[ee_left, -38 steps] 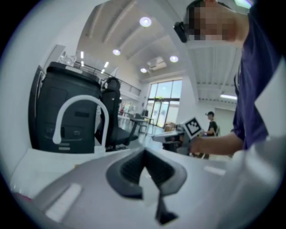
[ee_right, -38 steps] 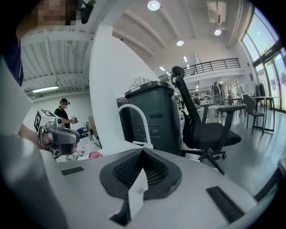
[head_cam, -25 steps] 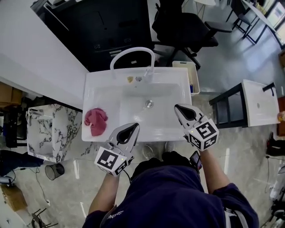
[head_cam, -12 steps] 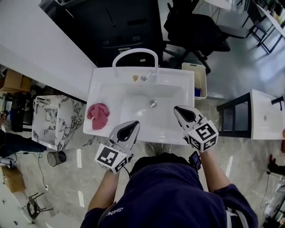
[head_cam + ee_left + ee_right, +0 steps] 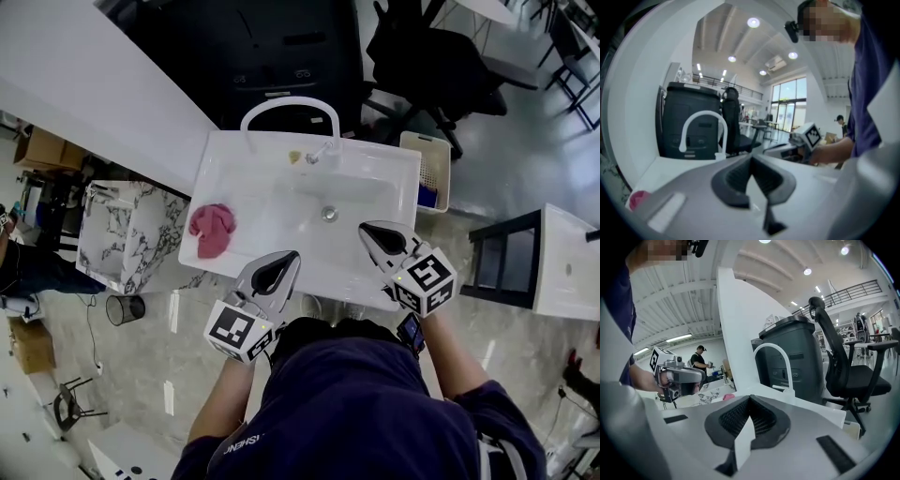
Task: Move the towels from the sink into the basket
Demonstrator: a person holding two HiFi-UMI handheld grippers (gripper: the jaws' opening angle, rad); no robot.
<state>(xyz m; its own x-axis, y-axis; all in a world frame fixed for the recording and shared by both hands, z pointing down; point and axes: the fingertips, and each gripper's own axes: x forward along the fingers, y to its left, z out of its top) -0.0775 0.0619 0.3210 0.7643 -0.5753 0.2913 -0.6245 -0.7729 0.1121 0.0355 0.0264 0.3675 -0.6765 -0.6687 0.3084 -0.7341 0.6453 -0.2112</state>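
Grey polished floor surrounds a white sink [image 5: 272,202] in the upper middle of the head view, with a white arched faucet [image 5: 291,100] at its far rim.

- Towel [image 5: 213,229]: one pink, bunched piece on the flat ledge at the sink's left end, outside the basin. No other towel shows in the basin.
- Basket [image 5: 433,167]: cream, standing just beside the sink's right end. Something blue lies in it; I cannot tell what.
- Left hand-held gripper [image 5: 281,265]: over the sink's near rim, jaws pressed together, nothing between them. The towel is apart from it, toward the left of the frame.
- Right hand-held gripper [image 5: 373,232]: over the near right of the basin, jaws closed tight and empty.

Step in hand, as I judge it: the approach, with no grasp made yet. The left hand-held gripper is the nearer one to the towel. The next move calls for parting its jaws, swinging toward frame left, dropping onto the bunch and closing on a thick fold. The carry then runs across the whole sink to the basket at the right.
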